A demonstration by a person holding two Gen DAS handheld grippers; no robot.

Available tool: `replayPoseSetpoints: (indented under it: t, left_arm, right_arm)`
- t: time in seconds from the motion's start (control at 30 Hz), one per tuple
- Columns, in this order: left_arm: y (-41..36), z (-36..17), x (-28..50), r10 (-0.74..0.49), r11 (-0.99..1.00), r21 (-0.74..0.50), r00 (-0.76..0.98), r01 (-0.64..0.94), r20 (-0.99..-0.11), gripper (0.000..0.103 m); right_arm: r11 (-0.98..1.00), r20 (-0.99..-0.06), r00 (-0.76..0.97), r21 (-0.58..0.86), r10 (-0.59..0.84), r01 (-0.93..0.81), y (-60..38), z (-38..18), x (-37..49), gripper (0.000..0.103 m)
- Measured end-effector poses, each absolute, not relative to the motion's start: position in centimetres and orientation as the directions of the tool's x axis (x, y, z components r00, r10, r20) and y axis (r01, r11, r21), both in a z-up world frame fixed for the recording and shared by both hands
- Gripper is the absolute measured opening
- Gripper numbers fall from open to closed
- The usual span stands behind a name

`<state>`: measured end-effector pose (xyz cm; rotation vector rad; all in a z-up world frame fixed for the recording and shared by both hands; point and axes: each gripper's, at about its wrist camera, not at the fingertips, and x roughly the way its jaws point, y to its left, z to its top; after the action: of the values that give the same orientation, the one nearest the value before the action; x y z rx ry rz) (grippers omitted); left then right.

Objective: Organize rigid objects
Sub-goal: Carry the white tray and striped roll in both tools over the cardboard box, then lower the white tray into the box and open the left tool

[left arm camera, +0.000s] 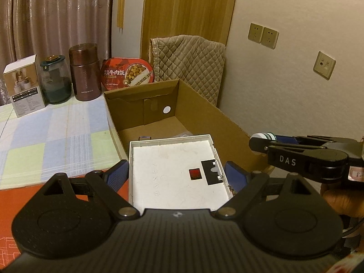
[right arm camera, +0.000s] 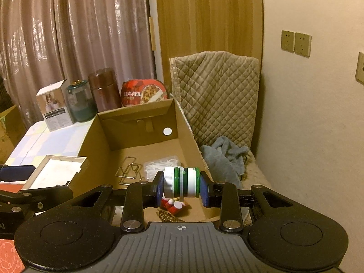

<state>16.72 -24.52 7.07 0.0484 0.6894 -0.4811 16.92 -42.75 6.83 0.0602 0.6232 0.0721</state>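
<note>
- Over the table (left arm camera: 56,132), I'm carrying both loads toward the box (right arm camera: 127,141).
- My left gripper (left arm camera: 177,175) is clamping the tray (left arm camera: 175,170); my right gripper (right arm camera: 182,188) is clenching the bottle (right arm camera: 182,182).
- Next: lowering each inside, clear of the near clutter.

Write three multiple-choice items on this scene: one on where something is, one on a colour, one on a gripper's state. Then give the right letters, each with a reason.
1. Where is the metal wire frame?
A. Inside the cardboard box
B. On the checked tablecloth
C. On the quilted cushion

2. What colour are the bands on the small white jar?
A. Red
B. Green
C. Yellow

3. How does the left gripper stand?
A. Shut on nothing
B. Open and free of any object
C. Closed on the white plastic tray

Answers:
1 A: the right wrist view shows the frame lying on the box floor beside a clear bag of white pieces.
2 B: green rings circle the jar between the right gripper pads.
3 C: both blue pads press the tray's side walls in the left wrist view.
</note>
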Motion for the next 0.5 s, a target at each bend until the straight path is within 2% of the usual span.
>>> replayPoseSetpoints:
  t: [0.5]
  left_arm:
    - [-26.0,5.5,19.5,-0.403,0.889,-0.112,0.642,0.444,-0.652,0.088]
  right_arm:
    - [0.994,-0.610,0.787,0.091,0.098,-0.053,-43.5,5.6,19.3,0.029]
